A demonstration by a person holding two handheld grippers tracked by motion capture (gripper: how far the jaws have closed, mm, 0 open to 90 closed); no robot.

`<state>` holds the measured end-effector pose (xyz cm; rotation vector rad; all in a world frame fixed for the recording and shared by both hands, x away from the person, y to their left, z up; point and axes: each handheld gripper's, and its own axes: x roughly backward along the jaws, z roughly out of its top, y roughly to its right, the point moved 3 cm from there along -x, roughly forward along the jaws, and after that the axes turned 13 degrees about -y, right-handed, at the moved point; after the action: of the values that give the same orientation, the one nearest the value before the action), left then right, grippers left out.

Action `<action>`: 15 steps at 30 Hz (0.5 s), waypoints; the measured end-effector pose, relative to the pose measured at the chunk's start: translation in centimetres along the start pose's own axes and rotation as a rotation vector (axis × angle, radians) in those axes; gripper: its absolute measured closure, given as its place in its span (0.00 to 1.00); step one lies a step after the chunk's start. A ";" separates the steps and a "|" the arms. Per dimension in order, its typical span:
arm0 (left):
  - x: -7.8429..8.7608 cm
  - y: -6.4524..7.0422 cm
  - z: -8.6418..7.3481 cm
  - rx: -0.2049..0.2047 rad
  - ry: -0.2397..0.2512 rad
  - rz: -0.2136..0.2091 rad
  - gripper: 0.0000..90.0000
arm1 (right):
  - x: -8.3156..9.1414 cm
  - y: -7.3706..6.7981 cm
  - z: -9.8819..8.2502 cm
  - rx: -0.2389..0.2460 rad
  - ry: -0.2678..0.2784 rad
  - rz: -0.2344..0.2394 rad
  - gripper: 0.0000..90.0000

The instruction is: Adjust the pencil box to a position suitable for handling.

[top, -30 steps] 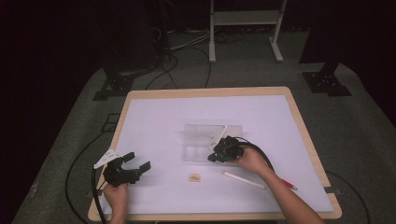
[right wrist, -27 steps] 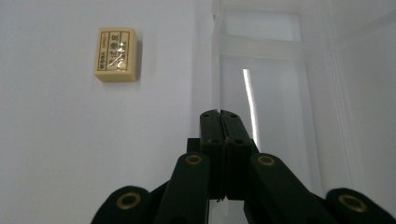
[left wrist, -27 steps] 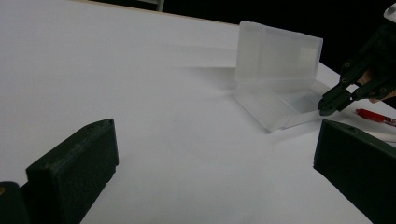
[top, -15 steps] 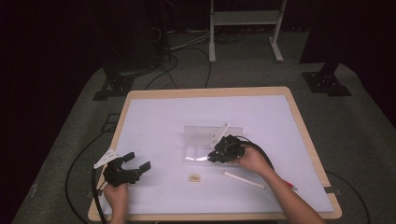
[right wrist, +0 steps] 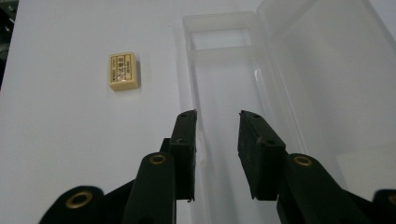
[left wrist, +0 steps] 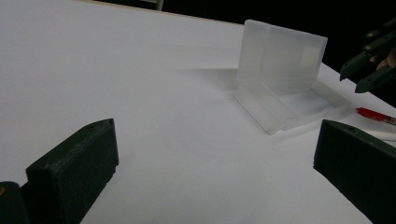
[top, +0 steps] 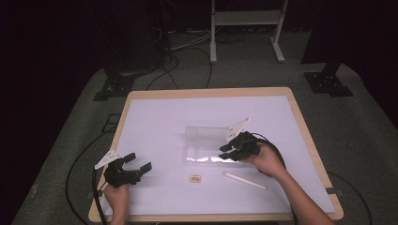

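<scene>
Two grippers work the counter (top: 155, 117): the right gripper (right wrist: 217, 128), jaws just parting and empty, hangs above the clear pencil case (top: 206, 143), whose lid stands upright for loading. Left gripper (top: 138, 165) waits at eight o'clock, jaws released, near the eraser (top: 195, 178) and white pen (top: 244, 180).

You have one clear box (top: 202, 143), one eraser (top: 195, 178), one white stick (top: 244, 181), one red pen (left wrist: 376, 115), two grippers, left (top: 139, 164), right (top: 226, 152).

The counter (top: 155, 117) lies bare across its left and far stretches — open passage there. Mid-counter the clear plastic case (top: 206, 143) blocks the way, its lid upright. Just in front lie an eraser (top: 195, 178) and a white stick (top: 244, 180) — low obstacles, well apart.
</scene>
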<state>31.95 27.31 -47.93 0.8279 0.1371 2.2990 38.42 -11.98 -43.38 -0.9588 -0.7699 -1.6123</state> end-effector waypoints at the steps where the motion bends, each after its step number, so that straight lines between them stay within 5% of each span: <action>1: 0.0 0.0 0.0 -0.002 0.000 0.000 0.00 | 0.2 0.0 -0.2 -0.003 0.005 -0.005 0.72; 15: 0.0 0.0 0.0 0.002 0.003 -0.003 0.00 | 3.2 0.1 -4.9 -0.111 0.067 -0.030 0.62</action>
<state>31.94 27.28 -47.91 0.8247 0.1418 2.2973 37.19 -17.66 -42.81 -0.9707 -0.6574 -1.7187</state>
